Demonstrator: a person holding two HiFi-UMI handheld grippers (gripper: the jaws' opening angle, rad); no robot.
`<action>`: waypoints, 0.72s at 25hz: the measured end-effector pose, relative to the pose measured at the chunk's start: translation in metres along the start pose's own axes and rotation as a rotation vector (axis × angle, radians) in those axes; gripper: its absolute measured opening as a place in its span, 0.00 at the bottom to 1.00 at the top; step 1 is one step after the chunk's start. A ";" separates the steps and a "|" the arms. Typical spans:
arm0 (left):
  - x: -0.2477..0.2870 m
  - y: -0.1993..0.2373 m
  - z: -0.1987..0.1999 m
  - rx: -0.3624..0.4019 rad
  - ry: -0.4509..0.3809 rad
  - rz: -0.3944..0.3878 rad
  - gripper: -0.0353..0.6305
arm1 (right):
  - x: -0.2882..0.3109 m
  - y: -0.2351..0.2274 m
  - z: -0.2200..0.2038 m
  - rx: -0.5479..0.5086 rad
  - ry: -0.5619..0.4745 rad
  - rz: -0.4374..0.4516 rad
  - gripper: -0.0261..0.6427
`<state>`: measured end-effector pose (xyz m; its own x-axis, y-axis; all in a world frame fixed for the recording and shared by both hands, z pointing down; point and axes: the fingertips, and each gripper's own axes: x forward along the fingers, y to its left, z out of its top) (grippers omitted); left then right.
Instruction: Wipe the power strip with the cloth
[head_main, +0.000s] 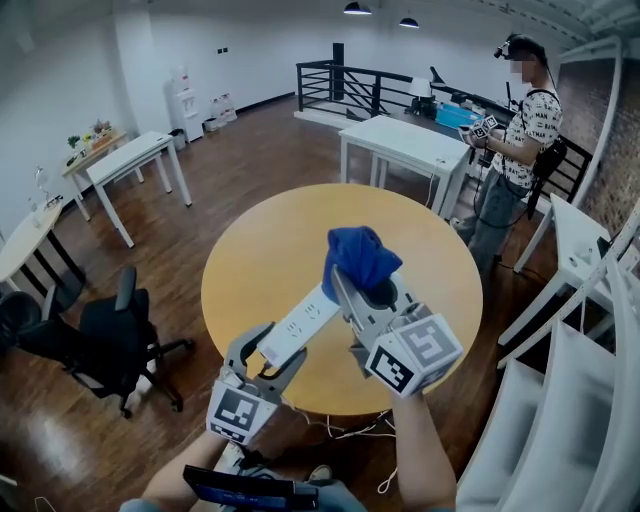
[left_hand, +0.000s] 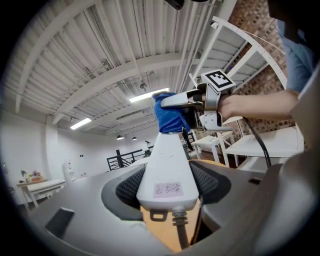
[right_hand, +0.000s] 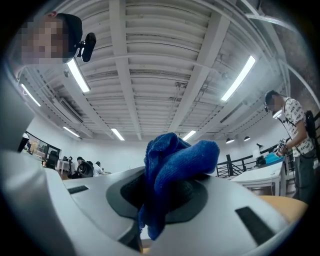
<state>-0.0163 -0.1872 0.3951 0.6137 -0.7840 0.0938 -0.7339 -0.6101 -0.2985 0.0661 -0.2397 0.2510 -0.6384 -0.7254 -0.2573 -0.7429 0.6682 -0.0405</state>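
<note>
A white power strip (head_main: 300, 325) is held in the air above the round yellow table (head_main: 260, 250). My left gripper (head_main: 266, 352) is shut on its cable end, and in the left gripper view the power strip (left_hand: 167, 165) runs away from my left gripper (left_hand: 167, 186) between the dark pads. The blue cloth (head_main: 360, 255) is bunched in my right gripper (head_main: 368, 288), which is shut on it at the strip's far end. The left gripper view shows the cloth (left_hand: 170, 117) resting over that end, with the right gripper (left_hand: 186, 106) behind it. In the right gripper view the cloth (right_hand: 175, 167) fills the jaws.
A person (head_main: 515, 130) with grippers stands at the back right beside a white table (head_main: 405, 145). More white tables (head_main: 135, 165) are at the left, with a black office chair (head_main: 100, 340) near them. White shelving (head_main: 590, 330) is at the right. The strip's cable (head_main: 350, 430) hangs below the table edge.
</note>
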 end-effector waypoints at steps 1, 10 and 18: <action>0.000 0.000 0.000 -0.002 -0.001 0.000 0.49 | 0.000 -0.002 0.002 -0.005 -0.002 -0.005 0.14; -0.001 -0.002 0.005 0.003 -0.007 0.001 0.49 | -0.001 -0.017 0.017 -0.035 -0.023 -0.035 0.14; 0.000 0.000 0.005 0.003 -0.003 0.004 0.49 | 0.003 0.008 0.014 -0.021 -0.028 0.021 0.14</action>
<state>-0.0153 -0.1867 0.3898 0.6118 -0.7859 0.0901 -0.7353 -0.6070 -0.3016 0.0609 -0.2342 0.2359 -0.6480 -0.7063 -0.2851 -0.7337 0.6793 -0.0151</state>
